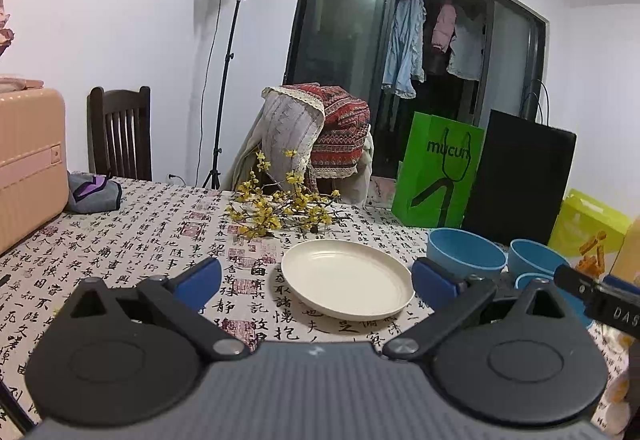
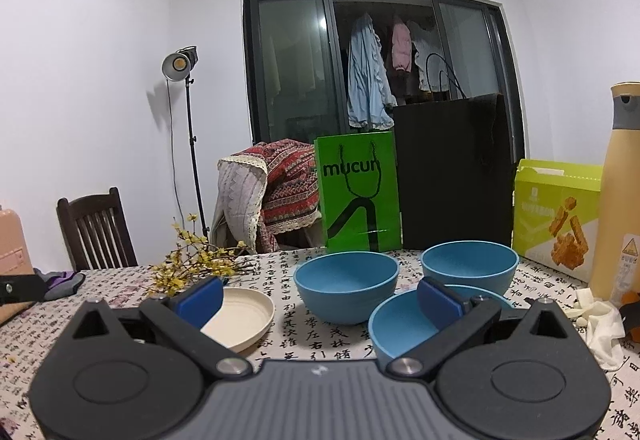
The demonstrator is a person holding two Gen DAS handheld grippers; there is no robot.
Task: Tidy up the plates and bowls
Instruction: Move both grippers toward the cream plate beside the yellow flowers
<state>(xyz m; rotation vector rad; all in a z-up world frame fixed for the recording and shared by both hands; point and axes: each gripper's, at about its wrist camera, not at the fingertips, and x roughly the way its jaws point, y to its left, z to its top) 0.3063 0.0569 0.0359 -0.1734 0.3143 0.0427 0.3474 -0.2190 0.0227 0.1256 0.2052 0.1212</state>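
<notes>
Both tools gape, holding nothing. The cream plate (image 1: 347, 278) lies flat on the worktop (image 1: 140, 240) just ahead of the left tool (image 1: 316, 282); three blue bowls (image 2: 347, 287) cluster before the right tool (image 2: 320, 298). They look light, stiff and slick, so I'd pinch the rims.

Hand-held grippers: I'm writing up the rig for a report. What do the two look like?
Both look alike. The left hand-held gripper and right hand-held gripper each have two blue finger pads on black linkage arms with silver pivot bolts, two round black discs, and a ribbed grey body. White lettering "DAS" marks the right one's side in the left wrist view. No cables or sleeves show.
</notes>
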